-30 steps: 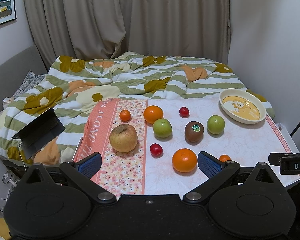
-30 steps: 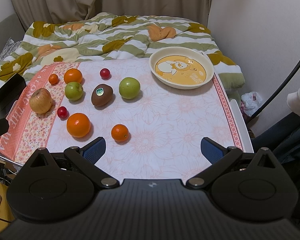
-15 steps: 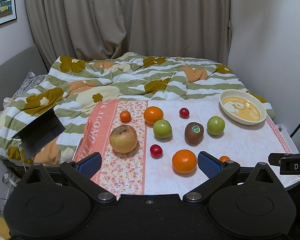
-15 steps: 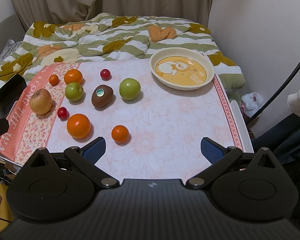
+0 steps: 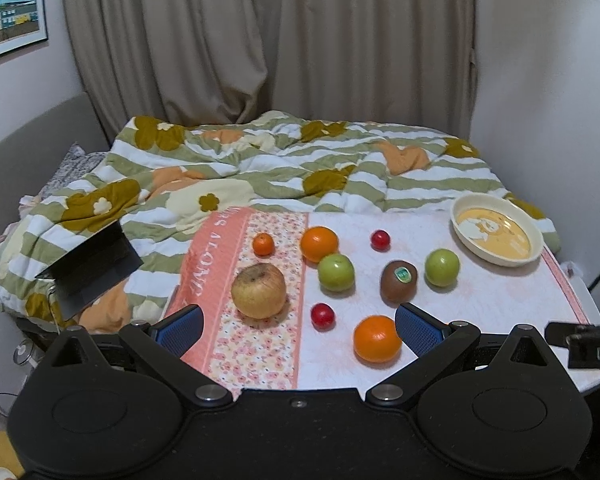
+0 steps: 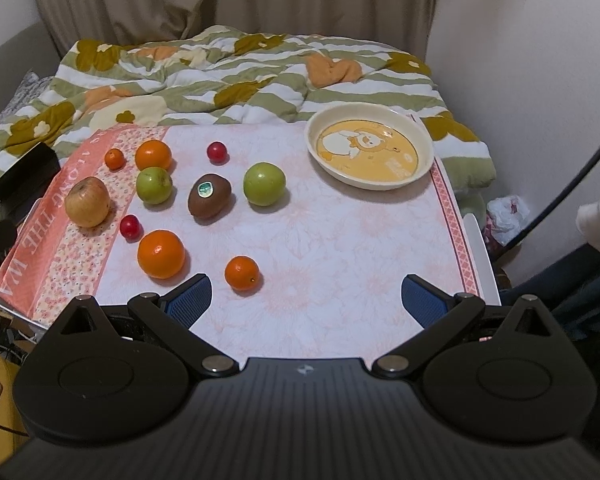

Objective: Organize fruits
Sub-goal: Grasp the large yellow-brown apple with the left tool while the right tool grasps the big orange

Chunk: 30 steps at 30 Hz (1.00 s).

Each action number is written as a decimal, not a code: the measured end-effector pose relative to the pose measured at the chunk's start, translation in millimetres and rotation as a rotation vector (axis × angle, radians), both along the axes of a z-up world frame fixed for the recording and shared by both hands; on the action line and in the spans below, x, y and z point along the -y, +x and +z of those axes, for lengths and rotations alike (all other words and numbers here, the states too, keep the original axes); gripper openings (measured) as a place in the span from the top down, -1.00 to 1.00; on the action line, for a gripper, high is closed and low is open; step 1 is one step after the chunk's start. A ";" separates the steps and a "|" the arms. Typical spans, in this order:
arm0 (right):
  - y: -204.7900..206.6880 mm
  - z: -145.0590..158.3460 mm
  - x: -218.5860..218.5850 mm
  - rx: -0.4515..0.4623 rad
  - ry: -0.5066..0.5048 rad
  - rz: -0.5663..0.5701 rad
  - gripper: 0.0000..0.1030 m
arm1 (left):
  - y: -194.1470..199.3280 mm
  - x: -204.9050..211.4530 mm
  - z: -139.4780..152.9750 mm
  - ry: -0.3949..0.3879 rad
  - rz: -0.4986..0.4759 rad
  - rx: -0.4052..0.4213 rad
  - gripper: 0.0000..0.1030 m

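Nine fruits unmoved, both jaws agape.

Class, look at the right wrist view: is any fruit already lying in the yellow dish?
No: the dish holds nothing but its printed picture, and every fruit, such as the kiwi, lies on the cloth.

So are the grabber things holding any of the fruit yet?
No, nothing is held. The left gripper and the right gripper are both open with empty space between their fingers. All the fruit sits on the table.
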State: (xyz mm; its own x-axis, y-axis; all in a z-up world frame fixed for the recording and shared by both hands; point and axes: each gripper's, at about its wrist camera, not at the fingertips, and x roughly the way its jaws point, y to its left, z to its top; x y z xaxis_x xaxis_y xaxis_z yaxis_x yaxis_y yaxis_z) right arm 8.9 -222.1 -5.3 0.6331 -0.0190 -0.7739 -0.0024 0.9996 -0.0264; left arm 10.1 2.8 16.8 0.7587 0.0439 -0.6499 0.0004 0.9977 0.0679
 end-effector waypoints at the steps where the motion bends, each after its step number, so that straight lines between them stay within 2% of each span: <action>1: 0.9 -0.1 -0.6 0.001 -0.004 0.010 -1.00 | 2.1 -0.7 0.0 0.004 0.012 0.004 -1.00; 8: 15.3 -15.9 -15.4 0.006 -0.015 0.106 -1.00 | 23.6 -18.6 -16.3 0.019 0.056 0.006 -1.00; 13: 26.6 -31.8 -36.9 -0.012 0.032 0.126 -1.00 | 47.2 -41.9 -32.0 0.017 0.043 -0.007 -1.00; 25: 68.9 -87.5 -115.8 -0.019 0.071 0.118 -1.00 | 107.6 -84.1 -92.9 -0.002 -0.066 -0.100 -1.00; 30: 84.7 -109.4 -131.9 -0.029 0.069 0.092 -1.00 | 131.7 -89.7 -116.4 -0.025 -0.122 -0.142 -0.97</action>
